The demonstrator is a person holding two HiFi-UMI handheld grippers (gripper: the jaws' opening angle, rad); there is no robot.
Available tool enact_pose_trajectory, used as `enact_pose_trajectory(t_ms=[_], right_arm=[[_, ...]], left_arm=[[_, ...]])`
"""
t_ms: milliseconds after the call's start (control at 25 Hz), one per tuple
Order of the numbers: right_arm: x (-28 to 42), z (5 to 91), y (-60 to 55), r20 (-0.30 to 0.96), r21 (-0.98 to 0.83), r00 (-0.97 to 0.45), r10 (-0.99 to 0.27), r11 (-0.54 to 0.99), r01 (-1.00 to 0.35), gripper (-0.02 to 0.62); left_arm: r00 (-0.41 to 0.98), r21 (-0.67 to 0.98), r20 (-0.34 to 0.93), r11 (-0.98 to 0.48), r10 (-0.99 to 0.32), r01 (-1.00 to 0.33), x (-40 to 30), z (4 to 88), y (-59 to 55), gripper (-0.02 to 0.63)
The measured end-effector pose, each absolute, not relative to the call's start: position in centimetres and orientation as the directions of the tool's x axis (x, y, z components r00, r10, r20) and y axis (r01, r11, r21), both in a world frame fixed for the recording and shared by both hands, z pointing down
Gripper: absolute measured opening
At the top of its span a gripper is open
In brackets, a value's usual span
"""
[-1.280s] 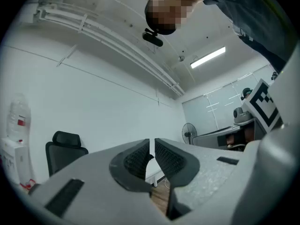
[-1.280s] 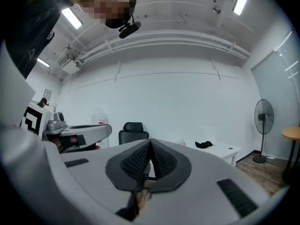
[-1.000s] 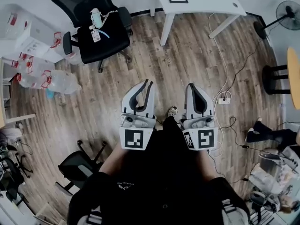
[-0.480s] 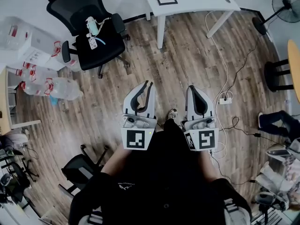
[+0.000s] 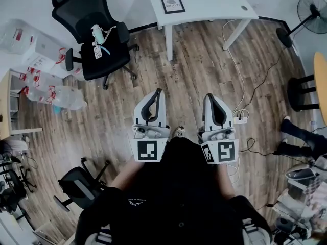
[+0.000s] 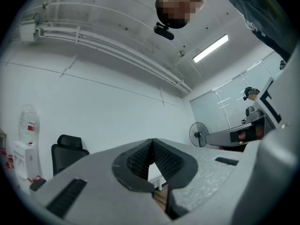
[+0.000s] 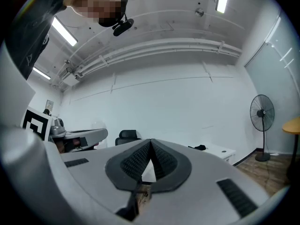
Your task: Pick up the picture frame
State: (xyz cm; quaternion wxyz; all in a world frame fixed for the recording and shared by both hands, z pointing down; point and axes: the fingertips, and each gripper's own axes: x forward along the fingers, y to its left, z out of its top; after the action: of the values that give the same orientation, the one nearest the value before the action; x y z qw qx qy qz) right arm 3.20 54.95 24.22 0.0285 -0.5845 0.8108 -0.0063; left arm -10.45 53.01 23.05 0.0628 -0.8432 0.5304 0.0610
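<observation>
The picture frame [image 5: 172, 4], black-edged with a pale print, lies flat on the white table [image 5: 214, 6] at the top of the head view. Both grippers are held side by side over the wooden floor, well short of the table and pointing toward it. My left gripper [image 5: 157, 92] has its jaws together with nothing between them, and its tips also meet in the left gripper view [image 6: 151, 142]. My right gripper [image 5: 210, 96] is likewise shut and empty, as the right gripper view [image 7: 150, 142] shows. The frame is hidden in both gripper views.
A black office chair [image 5: 97, 29] with small items on its seat stands left of the table. Water bottles [image 5: 56, 96] lie at far left. A power strip with cables [image 5: 240, 119], a stool [image 5: 301, 93], a fan [image 5: 314, 14] and a person's legs [image 5: 299, 142] are at right.
The table with the picture frame has slid lower in the head view, and the chair and floor have shifted too, as I move toward it. Both grippers stay shut, side by side.
</observation>
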Motion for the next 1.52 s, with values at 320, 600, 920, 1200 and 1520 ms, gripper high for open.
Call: enact_pose_trajectory(t_ms=[320, 600, 920, 1200, 1520], right_arm=[[6.9, 23.9, 53.0, -0.050, -0.034, -0.322, -0.945, 0.324, -0.945, -0.002], [7.8, 24.5, 48.8, -0.047, -0.038, -0.300, -0.953, 0.302, -0.953, -0.002], [7.5, 24.4, 41.8, -0.040, -0.006, -0.286, -0.957, 0.286, -0.958, -0.002], [6.1, 24.3, 35.5, -0.020, 0.017, -0.264, -0.964, 0.264, -0.964, -0.002], [5.3, 24.2, 28.1, -0.022, 0.008, -0.215, -0.976, 0.215, -0.977, -0.002]], left_arm=[[0.395, 0.015, -0.134, -0.401, -0.909, -0.916, -7.9, 23.6, 50.6, 0.006], [0.420, 0.014, -0.156, -0.427, -0.894, -0.904, -7.2, 23.4, 47.2, 0.006], [0.463, 0.043, -0.177, -0.477, -0.869, -0.878, -6.3, 23.4, 39.9, 0.006], [0.480, 0.046, -0.202, -0.498, -0.854, -0.866, -7.0, 23.1, 33.1, 0.006], [0.509, 0.027, -0.202, -0.524, -0.837, -0.851, -7.9, 23.2, 25.2, 0.006]])
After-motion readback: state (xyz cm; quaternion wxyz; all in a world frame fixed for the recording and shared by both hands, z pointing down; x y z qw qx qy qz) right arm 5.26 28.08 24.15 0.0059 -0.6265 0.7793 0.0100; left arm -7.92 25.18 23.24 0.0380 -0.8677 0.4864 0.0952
